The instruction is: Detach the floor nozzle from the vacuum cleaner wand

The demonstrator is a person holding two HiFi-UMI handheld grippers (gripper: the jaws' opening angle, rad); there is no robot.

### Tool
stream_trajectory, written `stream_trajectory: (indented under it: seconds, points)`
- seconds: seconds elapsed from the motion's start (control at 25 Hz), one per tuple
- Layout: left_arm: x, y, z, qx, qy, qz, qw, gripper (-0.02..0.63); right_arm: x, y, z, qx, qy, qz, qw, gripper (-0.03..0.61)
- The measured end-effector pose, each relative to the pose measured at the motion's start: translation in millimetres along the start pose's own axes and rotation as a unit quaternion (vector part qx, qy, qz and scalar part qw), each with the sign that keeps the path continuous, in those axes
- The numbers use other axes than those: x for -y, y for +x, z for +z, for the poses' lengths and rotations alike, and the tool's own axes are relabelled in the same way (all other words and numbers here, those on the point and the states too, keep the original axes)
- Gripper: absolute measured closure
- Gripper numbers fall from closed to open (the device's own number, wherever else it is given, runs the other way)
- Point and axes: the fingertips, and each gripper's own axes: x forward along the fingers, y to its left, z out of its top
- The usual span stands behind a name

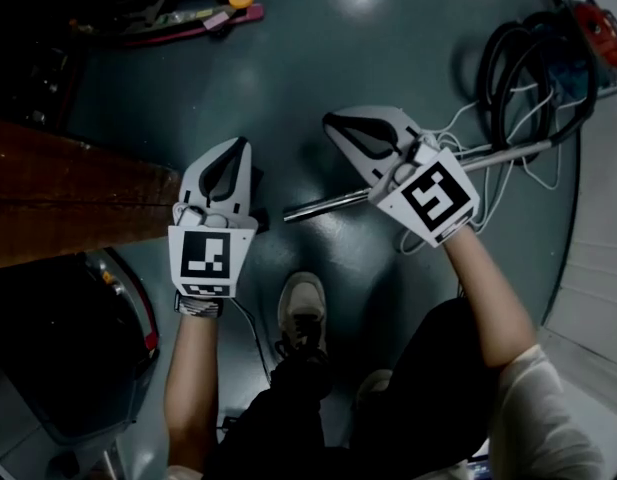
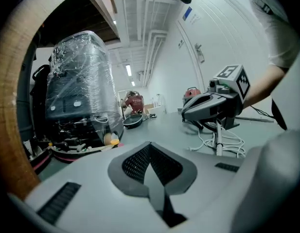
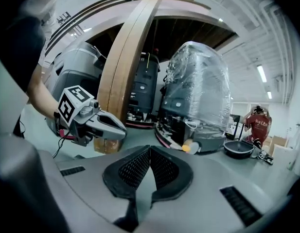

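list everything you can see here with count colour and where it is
silver metal vacuum wand: one, silver, lying on the floor below the right gripper
coiled black vacuum hose: one, black, floor, head view's upper right
red-topped vacuum cleaner body: one, red, beside the hose
loose white cable: one, white, tangled round the wand
brown wooden panel: one, brown, left of the left gripper
plastic-wrapped dark machine: one, dark under clear film, past the panel
floor nozzle: none made out
pale shoe: one, off-white, floor below the grippers
left gripper: one, white, jaws shut, empty
right gripper: one, white, jaws shut, empty
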Motion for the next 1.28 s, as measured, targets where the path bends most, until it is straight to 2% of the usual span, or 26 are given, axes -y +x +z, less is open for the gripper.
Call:
stream_trajectory:
  seconds: [0.12,0.48,0.64,1.28]
  points:
    - [-4.8,-4.0,20.1,0.012,-0.003,0.009,0.9999,0.612,9.1,-10.2,17.1,0.018,-0.003,-0.020,1.000,0.549]
    - [-9.1,-10.6,59.8,0.045,0.040,0.031,0.9977,0.612,19.7,-23.2,46.0,0.048,-0.008,-0.052,0.997,0.551]
    - [-8.0,-10.4,65.2,0.047,0.055,0.032,0.9969,0.612,18.5,-23.0,49.7,0.048,-0.017,-0.053,0.997,0.551]
    - [-14.5,-17.5,55.7,0.037,0.052,0.031,0.9975,0.612,9.1,-15.1,51.6,0.041,-0.024,-0.042,0.998,0.551]
